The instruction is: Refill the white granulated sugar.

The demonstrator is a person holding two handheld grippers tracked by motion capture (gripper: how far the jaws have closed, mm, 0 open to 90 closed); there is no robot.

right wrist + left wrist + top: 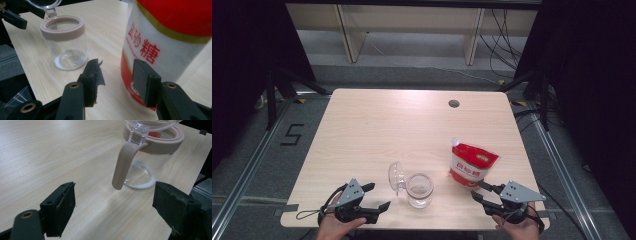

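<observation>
Both hands sit at the near edge of the desk [362, 125], 1 tool each; left tool [374, 196] at near-left, jaws spread wide w/ nothing between them, aimed toward the jar [419, 190]; right tool [478, 190] at near-right, jaws also apart, gripping nothing, tips just short of the sugar pouch [473, 166].

Jar stands upright near the front edge, about mid-desk, between the 2 tools; clear glass, beige collar round the mouth; its clear domed lid [396, 177] is flipped open on the left side & stands up beside the rim; jar looks empty. In the left gripper view the jar [147, 155] is close ahead, slightly right of centre, w/ a beige latch handle [123, 165] hanging down its near side; tool [113, 205] not touching it.

Pouch is red & white w/ a white spout at its top-left corner, lying right of the jar, apart from it. In the right gripper view the pouch [170, 37] looms just beyond the right tool [117, 77], red characters on the white band; whether the right-hand jaw touches it, can't tell; jar [65, 42] sits farther off to the left.
</observation>
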